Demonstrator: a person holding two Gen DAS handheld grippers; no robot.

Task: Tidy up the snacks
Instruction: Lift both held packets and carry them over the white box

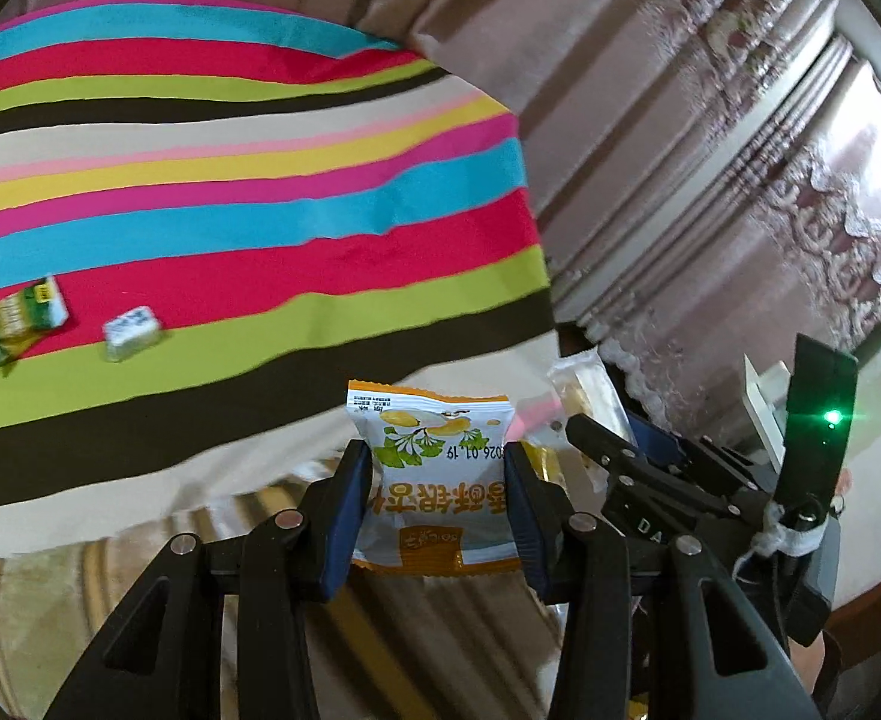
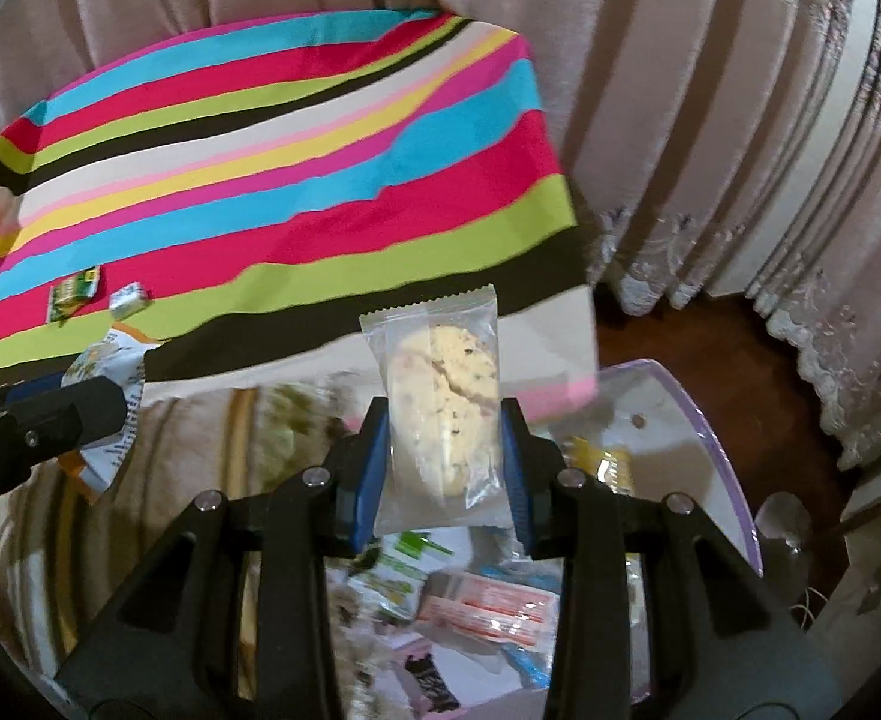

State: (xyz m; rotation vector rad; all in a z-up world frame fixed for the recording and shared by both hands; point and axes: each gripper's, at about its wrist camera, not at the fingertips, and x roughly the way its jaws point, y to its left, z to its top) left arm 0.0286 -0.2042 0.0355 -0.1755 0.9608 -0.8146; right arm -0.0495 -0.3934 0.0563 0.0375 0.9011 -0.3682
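Note:
My left gripper (image 1: 438,468) is shut on a white and orange snack packet (image 1: 434,468) with a ginkgo picture, held in the air. My right gripper (image 2: 446,438) is shut on a clear-wrapped biscuit (image 2: 443,402). In the left wrist view the right gripper (image 1: 632,456) shows at the right with its biscuit (image 1: 584,396). In the right wrist view the left gripper (image 2: 44,420) shows at the left with its packet (image 2: 104,372). A green packet (image 1: 20,321) and a small white packet (image 1: 131,333) lie on the striped cloth (image 1: 230,180).
Below my right gripper a glass table (image 2: 722,438) holds several loose snack packets (image 2: 488,606). Pale curtains (image 2: 710,120) hang behind and to the right. A striped sofa cushion (image 1: 80,600) lies below the cloth. Dark wooden floor (image 2: 680,336) shows at the right.

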